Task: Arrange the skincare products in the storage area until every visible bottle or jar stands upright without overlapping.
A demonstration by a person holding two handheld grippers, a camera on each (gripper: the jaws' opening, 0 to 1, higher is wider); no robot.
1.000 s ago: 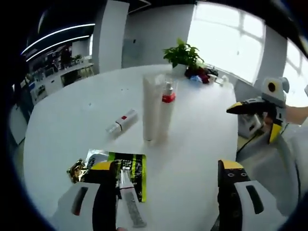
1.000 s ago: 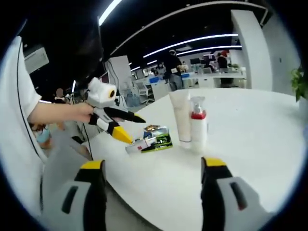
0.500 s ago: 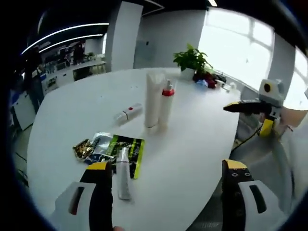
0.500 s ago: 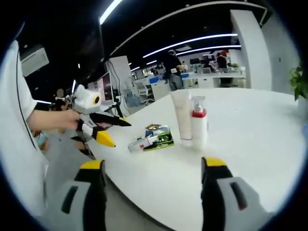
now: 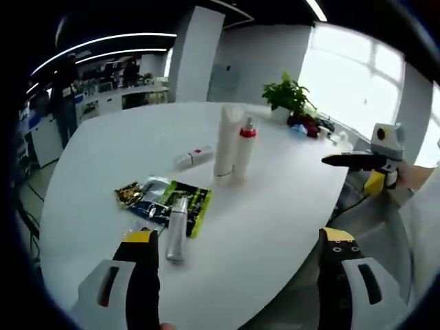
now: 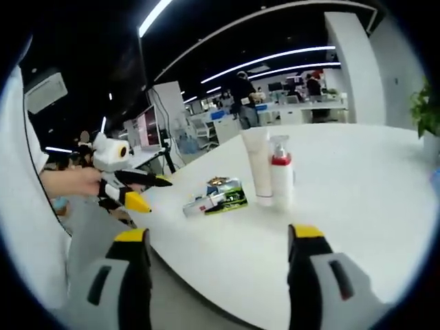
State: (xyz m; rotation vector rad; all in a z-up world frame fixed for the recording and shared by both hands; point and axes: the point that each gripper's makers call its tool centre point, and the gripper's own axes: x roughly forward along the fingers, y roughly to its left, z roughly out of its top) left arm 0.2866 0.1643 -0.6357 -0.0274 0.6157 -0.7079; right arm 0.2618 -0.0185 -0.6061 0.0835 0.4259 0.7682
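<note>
White table (image 5: 275, 206), white tube (image 5: 223, 141), red-collared pump bottle (image 5: 243, 148), yellow-tipped black left claw (image 5: 237, 258).

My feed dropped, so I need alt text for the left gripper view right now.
Two bottles stand upright mid-table: a white tube and a pump bottle with a red collar. Nearer, a small tube lies across sachets, another lies beyond, and the open left claw is empty.

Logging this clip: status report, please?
Left gripper and right gripper open, empty, off the table edge. White tube and red-collared pump bottle upright; two small tubes lying flat. Nothing blocking.
</note>
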